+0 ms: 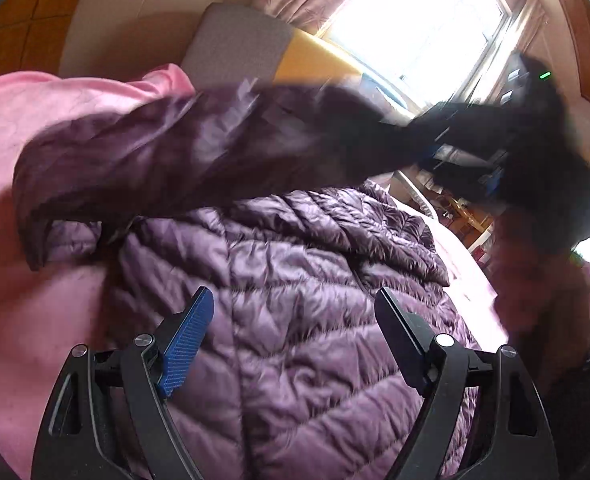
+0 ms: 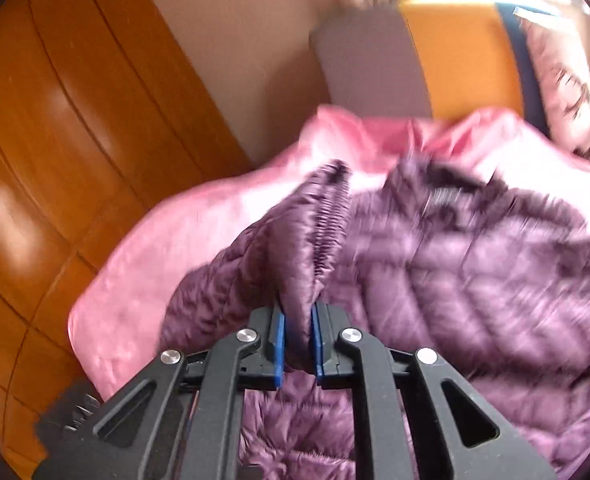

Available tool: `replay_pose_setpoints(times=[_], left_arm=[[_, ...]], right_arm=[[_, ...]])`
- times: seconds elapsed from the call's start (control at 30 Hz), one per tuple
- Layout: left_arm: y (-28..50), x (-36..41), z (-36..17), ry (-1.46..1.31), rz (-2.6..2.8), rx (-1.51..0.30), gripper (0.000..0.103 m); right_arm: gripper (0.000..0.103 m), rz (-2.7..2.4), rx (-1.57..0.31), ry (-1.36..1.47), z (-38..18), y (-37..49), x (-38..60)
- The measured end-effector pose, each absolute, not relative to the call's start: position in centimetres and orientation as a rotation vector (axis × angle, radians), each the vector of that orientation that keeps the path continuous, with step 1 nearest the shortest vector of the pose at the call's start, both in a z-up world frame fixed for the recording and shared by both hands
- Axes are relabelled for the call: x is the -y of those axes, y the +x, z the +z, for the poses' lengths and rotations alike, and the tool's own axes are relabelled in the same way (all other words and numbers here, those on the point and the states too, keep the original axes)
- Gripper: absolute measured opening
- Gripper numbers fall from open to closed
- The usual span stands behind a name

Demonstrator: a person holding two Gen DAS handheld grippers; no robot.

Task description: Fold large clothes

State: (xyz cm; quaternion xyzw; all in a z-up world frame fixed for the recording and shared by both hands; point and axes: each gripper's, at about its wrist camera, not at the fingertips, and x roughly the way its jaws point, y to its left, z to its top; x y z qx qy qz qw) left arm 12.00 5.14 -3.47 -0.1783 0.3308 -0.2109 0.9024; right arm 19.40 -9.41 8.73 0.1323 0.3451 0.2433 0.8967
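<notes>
Jackets: one, purple and quilted (image 1: pixel 295 320), filling the left view from 12 to 6 o'clock.
Sleeves lifted: one (image 2: pixel 295 248), its ribbed cuff toward 12 o'clock in the right view.
Grippers: two, the left gripper (image 1: pixel 293 340) at 6 o'clock in its view and the right gripper (image 2: pixel 298 344) at 6 o'clock in its own.
Blue pads: two on the right gripper; one shows on the left.
Pink blankets: one (image 2: pixel 167 248), at 9 o'clock.
Windows: one (image 1: pixel 415 20), at 1 o'clock.
</notes>
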Motion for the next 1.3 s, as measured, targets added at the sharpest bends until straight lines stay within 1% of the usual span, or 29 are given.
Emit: replay_pose_setpoints(times=[0.13,0.23,0.4,0.6,0.73,0.87,0.9,0.93,0.97,1.0,1.03,1.07,1.1,1.17,1.2,1.3], left_arm=[[13.7,-4.4,-3.0,-0.347,-0.428,-0.688,0.081],[15.0,-4.3,-2.9,-0.332,-0.411,-0.697,0.081],[16.7,-4.8,-3.6,-0.338,-0.368,-0.74,0.081],[16.6,-7.3,-5.3,-0.382,-0.302,-0.805,0.081],[16.1,-8.4,-4.3,-0.375,-0.273,-0.79,0.081],[16.6,-9.1,-2.0,-0.346,-0.251,-0.743,0.082],[16.9,-9.2,-1.5,-0.336,-0.245,-0.733,0.086],[17.3,-9.1,-1.1,-0.324,-0.241,-0.722,0.087],[17.8,-9.0,-0.4,-0.305,-0.234,-0.706,0.087],[18.3,-8.9,0.0,-0.288,-0.231,-0.696,0.087],[18.8,-8.6,0.5,-0.266,-0.231,-0.685,0.087],[19.3,-8.4,0.8,-0.25,-0.233,-0.674,0.087],[19.8,-8.0,1.1,-0.238,-0.234,-0.665,0.087],[21.2,-7.4,1.7,-0.226,-0.242,-0.649,0.087],[22.0,-7.0,1.9,-0.227,-0.247,-0.645,0.087],[24.2,-6.0,2.0,-0.241,-0.259,-0.654,0.087]], right_arm=[[0.009,0.392,-0.605,0.298,12.3,19.6,13.5],[0.009,0.297,-0.583,0.339,12.4,20.2,17.7],[0.009,0.136,-0.613,0.391,9.7,20.7,23.8],[0.009,-0.004,-0.733,0.459,3.7,20.4,29.9],[0.009,-0.042,-0.805,0.485,0.4,20.2,31.9],[0.009,-0.051,-0.832,0.478,-1.1,19.7,33.0],[0.011,-0.052,-0.83,0.478,-1.2,19.6,33.1],[0.012,-0.054,-0.822,0.472,-0.9,19.4,33.1],[0.018,-0.06,-0.809,0.457,-0.6,19.2,33.1],[0.03,-0.083,-0.785,0.431,0.2,18.7,33.0],[0.043,-0.097,-0.752,0.407,0.8,18.3,32.3],[0.063,-0.095,-0.713,0.392,1.4,17.6,32.1],[0.066,-0.084,-0.661,0.366,2.4,17.0,31.4],[0.068,-0.046,-0.63,0.312,3.5,16.8,29.8],[0.072,-0.026,-0.63,0.292,3.9,17.1,29.0],[0.075,-0.002,-0.654,0.199,3.7,19.0,26.7]])
